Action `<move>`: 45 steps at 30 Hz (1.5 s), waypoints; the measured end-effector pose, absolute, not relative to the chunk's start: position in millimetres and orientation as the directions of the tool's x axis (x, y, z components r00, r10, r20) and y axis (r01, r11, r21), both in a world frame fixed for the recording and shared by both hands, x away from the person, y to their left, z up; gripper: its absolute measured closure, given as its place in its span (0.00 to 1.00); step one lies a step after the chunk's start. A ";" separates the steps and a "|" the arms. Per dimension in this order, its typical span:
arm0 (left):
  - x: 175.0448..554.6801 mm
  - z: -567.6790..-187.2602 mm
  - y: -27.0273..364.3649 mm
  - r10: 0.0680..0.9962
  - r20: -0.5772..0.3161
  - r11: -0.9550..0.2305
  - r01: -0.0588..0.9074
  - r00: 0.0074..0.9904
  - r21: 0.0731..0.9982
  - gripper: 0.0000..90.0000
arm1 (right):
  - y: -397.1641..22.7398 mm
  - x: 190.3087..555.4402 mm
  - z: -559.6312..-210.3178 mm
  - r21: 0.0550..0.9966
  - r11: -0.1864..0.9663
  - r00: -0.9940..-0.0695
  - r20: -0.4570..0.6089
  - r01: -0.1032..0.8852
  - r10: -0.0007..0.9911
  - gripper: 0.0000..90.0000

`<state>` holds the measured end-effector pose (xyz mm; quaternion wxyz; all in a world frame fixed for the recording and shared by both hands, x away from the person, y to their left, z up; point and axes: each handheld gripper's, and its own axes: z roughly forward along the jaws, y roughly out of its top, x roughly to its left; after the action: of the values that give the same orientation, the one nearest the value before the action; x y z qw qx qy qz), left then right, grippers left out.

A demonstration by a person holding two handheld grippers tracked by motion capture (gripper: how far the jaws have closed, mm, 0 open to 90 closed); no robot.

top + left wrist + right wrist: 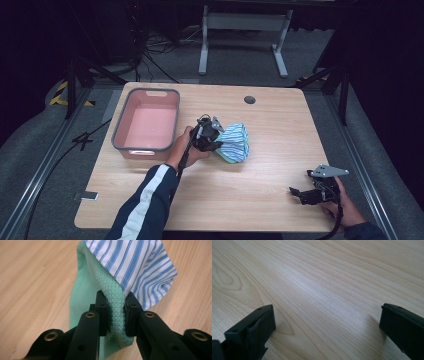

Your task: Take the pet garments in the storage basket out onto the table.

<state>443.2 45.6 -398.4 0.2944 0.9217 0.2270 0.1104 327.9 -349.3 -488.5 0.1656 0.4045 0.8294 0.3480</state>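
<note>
Cloth caught: our left gripper (116,311) pinches the green cloth (85,302) between its pads.
Striped cloth (140,262) drapes just beyond; our right gripper (327,322) gapes wide, holding nothing.

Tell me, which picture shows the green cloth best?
The left gripper view: the green cloth sits right up close, its bumpy weave clear, pinched by the left gripper beside the striped cloth. The high view shows the green cloth as a small edge under the stripes. The right gripper view looks at the table.
</note>
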 end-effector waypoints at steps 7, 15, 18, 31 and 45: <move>443.0 -367.3 62.4 0.496 0.093 -0.693 0.329 0.863 0.641 0.87 | -349.3 327.9 -488.5 0.711 0.430 -0.618 0.007 0.556 0.786 0.01; 440.6 -332.0 85.5 0.525 0.115 -0.649 0.309 0.843 0.696 0.87 | -349.3 327.8 -488.4 0.711 0.429 -0.617 0.008 0.556 0.787 0.01; 440.2 -323.8 93.7 0.540 0.127 -0.642 0.310 0.832 0.701 0.87 | -349.2 327.7 -488.4 0.712 0.427 -0.616 0.009 0.557 0.788 0.01; 437.3 -300.7 118.0 0.566 0.173 -0.635 0.293 0.806 0.715 0.87 | -349.2 327.6 -488.3 0.712 0.427 -0.616 0.010 0.558 0.787 0.01; 429.6 -293.1 168.5 0.651 0.170 -0.572 0.330 0.740 0.751 0.87 | -349.2 327.7 -488.3 0.712 0.428 -0.616 0.010 0.557 0.787 0.01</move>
<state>429.6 168.5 -293.1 0.3642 0.8588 0.2855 0.2200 327.7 -349.2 -488.3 0.1649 0.4057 0.8286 0.3486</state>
